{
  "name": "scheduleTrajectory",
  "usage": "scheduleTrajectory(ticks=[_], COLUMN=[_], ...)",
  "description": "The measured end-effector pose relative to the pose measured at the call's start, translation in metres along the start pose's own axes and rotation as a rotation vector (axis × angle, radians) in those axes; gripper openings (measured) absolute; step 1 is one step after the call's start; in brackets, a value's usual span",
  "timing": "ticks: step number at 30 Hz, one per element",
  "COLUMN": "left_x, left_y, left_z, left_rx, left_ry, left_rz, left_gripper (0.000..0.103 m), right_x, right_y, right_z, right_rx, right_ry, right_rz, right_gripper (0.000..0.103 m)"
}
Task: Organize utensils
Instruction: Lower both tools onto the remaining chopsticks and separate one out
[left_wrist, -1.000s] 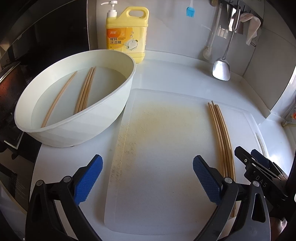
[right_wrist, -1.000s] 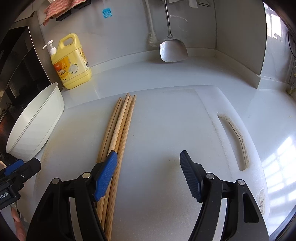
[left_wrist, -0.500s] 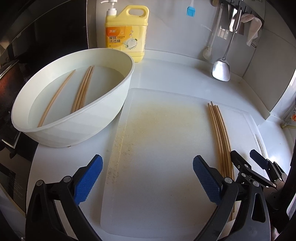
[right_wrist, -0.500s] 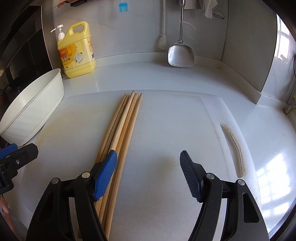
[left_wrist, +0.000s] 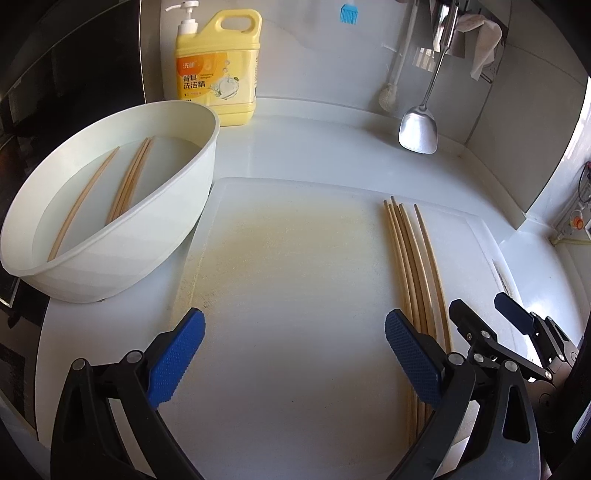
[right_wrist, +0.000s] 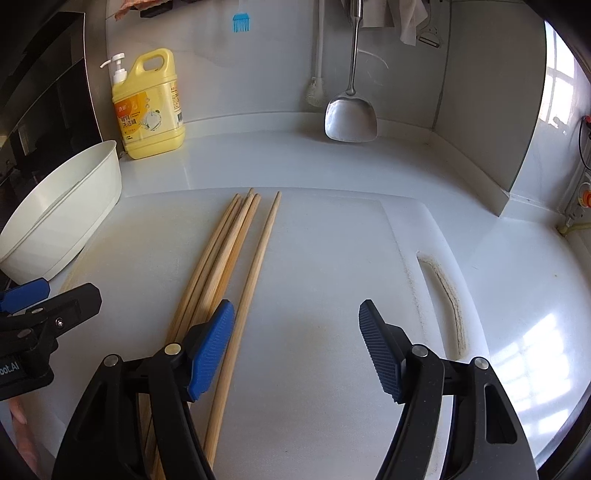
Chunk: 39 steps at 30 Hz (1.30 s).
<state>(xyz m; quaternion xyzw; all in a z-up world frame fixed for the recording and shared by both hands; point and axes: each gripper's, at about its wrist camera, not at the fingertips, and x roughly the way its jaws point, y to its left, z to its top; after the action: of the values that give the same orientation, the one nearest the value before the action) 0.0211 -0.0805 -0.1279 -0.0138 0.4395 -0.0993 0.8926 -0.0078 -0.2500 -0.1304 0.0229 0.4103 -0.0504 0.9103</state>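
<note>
The right gripper (right_wrist: 297, 347) hangs low over the near part of the white cutting board (right_wrist: 332, 236) with its jaws standing wide and nothing pinched between the blue pads; its left pad (right_wrist: 212, 347) sits over the near ends of the chopsticks on the board (right_wrist: 218, 258), though whether it touches them I cannot tell. Those chopsticks lie flat with their long axis running from near to far, tips pointing toward the back wall; four lie bunched side by side, and one single chopstick (right_wrist: 258, 258) lies just to the right of the bunch, slightly splayed from it at the far end. The left gripper (left_wrist: 293, 354) is likewise spread wide and empty, over the bare, yellow-stained middle of the board, with the bunch just beyond its right finger. To the left, touching or just beside the board's edge, stands a white basin (left_wrist: 177, 206) of water with more chopsticks in the basin (left_wrist: 129, 177), also lying near to far. Behind the basin a yellow detergent bottle (left_wrist: 218, 70) with a pump stands against the wall. At the far right a metal spatula (right_wrist: 351, 118) hangs with its blade at the counter, beside a white brush (right_wrist: 316, 92); a small blue brush (right_wrist: 241, 22) is on the wall above. Nothing lies between either gripper and the board's chopsticks.
</note>
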Motion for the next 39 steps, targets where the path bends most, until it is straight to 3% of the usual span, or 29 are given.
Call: scheduleTrajectory(ticks=[7,18,25,39], left_x=[0.004,0.025,0.039,0.041], left_y=[-0.006,-0.028,-0.043,-0.04], left_z=[0.0,0.001,0.0,-0.002], left_rx=[0.013,0.052,0.117,0.104], left_ry=[0.006,0.047,0.039,0.042], left_rz=[0.002,-0.053,-0.012,-0.016], left_gripper=[0.096,0.096,0.096,0.098], right_x=[0.006,0.011,0.011,0.01], right_y=[-0.001,-0.032,-0.04,-0.044], right_z=[-0.004,-0.003,-0.005,-0.005], right_rx=[-0.033,0.022,0.033,0.037], right_ry=[0.023,0.026,0.027,0.024], right_rz=[-0.05,-0.019,0.005,0.008], right_gripper=[0.067,0.067,0.067,0.067])
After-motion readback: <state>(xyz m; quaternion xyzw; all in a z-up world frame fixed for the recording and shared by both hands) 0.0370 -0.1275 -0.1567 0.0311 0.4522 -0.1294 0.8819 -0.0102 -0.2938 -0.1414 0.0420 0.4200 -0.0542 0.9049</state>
